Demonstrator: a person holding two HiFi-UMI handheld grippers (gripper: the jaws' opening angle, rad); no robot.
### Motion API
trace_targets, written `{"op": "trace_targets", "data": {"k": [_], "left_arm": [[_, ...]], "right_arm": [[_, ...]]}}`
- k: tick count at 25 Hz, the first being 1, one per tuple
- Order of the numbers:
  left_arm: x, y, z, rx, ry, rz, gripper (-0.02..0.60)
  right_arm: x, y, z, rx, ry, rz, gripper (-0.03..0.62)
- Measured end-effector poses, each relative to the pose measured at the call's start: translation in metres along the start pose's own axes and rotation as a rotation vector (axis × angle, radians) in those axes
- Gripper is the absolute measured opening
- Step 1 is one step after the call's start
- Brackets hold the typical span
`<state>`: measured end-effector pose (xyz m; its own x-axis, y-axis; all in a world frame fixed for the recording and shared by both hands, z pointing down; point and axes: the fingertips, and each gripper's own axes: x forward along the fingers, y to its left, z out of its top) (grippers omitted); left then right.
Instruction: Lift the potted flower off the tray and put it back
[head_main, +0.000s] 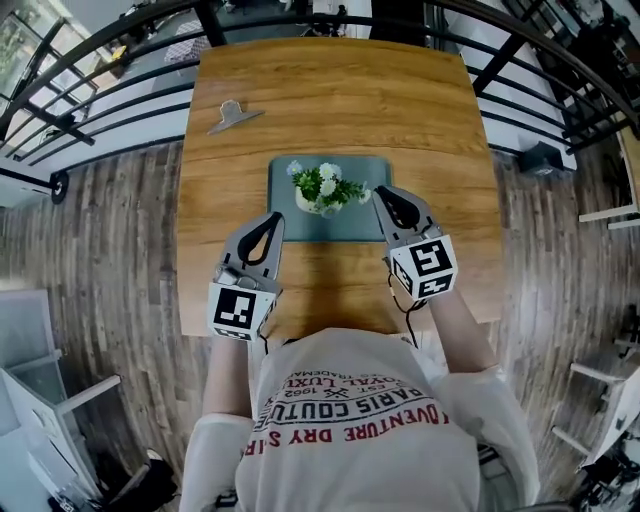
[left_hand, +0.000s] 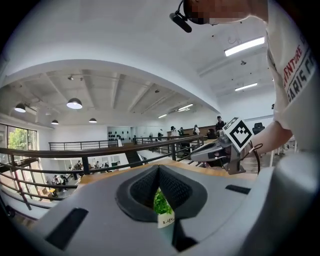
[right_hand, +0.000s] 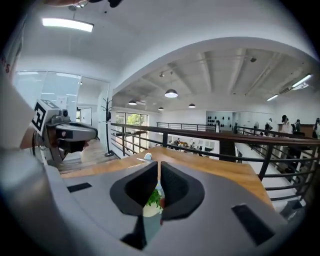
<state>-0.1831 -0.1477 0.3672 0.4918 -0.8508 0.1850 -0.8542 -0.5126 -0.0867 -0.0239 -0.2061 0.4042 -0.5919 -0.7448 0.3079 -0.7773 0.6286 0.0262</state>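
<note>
The potted flower (head_main: 327, 189), white blooms and green leaves in a small white pot, stands on the dark grey tray (head_main: 285, 225) in the middle of the wooden table (head_main: 330, 90). My right gripper (head_main: 379, 192) hovers just right of the plant, jaws shut and empty. My left gripper (head_main: 274, 218) hangs over the tray's near left corner, short of the pot, also shut with nothing in it. In the left gripper view the leaves and pot (left_hand: 161, 202) show through the hole behind the closed tips (left_hand: 159, 167). The right gripper view shows the plant (right_hand: 154, 199) below its closed tips (right_hand: 159, 164).
A metal clip (head_main: 232, 116) lies on the far left part of the table. Black railings (head_main: 100, 100) run round the table's far and side edges, with a drop to a hall beyond. The person's torso is at the near edge.
</note>
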Motion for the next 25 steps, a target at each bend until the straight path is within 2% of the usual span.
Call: {"op": "trace_targets", "data": {"k": [7, 15, 25], "left_arm": [[-0.004, 0.014, 0.027, 0.018, -0.047, 0.017, 0.012], [-0.007, 0.017, 0.042, 0.030, -0.052, 0.032, 0.012], [-0.008, 0.014, 0.055, 0.033, -0.070, 0.036, 0.012]], "right_arm": [[-0.027, 0.005, 0.037, -0.005, -0.074, -0.021, 0.028], [-0.045, 0.006, 0.061, -0.017, -0.142, -0.058, 0.026], [-0.053, 0.014, 0.075, -0.026, -0.198, -0.024, 0.026]]}}
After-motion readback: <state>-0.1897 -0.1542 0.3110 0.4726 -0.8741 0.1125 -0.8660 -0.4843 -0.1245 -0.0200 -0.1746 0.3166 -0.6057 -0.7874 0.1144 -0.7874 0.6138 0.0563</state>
